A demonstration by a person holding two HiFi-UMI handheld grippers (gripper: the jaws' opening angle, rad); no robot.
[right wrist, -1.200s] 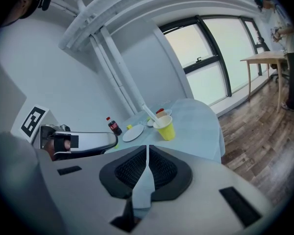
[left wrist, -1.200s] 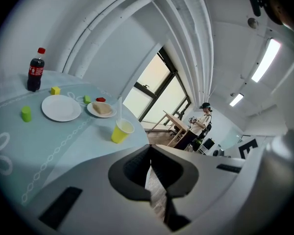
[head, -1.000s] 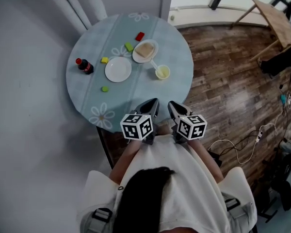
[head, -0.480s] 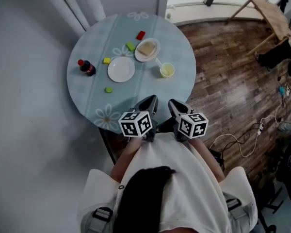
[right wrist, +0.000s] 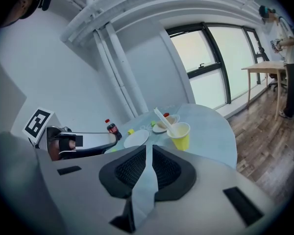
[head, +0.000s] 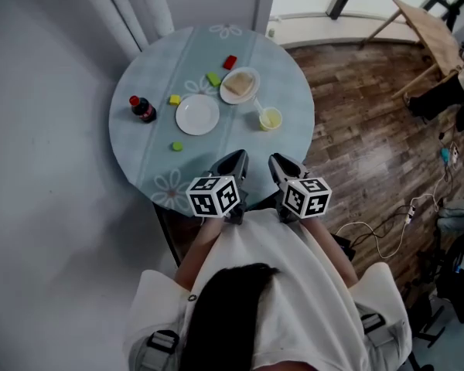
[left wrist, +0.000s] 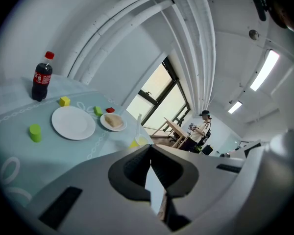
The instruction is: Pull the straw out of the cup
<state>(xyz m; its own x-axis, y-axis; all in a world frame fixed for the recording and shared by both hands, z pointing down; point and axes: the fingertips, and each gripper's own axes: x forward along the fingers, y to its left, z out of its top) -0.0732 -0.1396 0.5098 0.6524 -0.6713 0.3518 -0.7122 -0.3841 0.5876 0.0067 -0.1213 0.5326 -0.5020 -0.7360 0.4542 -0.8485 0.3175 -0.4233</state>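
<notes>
A yellow cup (head: 271,119) stands on the right side of the round, light-blue table (head: 147,165), with a white straw (head: 261,107) leaning out of it toward the far left. In the right gripper view the cup (right wrist: 180,135) and straw (right wrist: 162,120) lie ahead of the jaws. In the left gripper view the cup (left wrist: 138,142) peeks over the jaw housing, and its straw (left wrist: 139,125) rises above it. My left gripper (head: 233,163) and right gripper (head: 282,166) hover side by side at the table's near edge, both shut and empty, well short of the cup.
On the table are a cola bottle (head: 143,109), an empty white plate (head: 197,114), a plate with bread (head: 240,85), and small yellow (head: 174,100), green (head: 213,79) and red (head: 230,62) blocks. A wall with pipes stands to the left. Cables (head: 379,238) lie on the wooden floor.
Both grippers have edged forward toward the table, and the table sits slightly nearer to them in the head view. Their jaws stay closed.
</notes>
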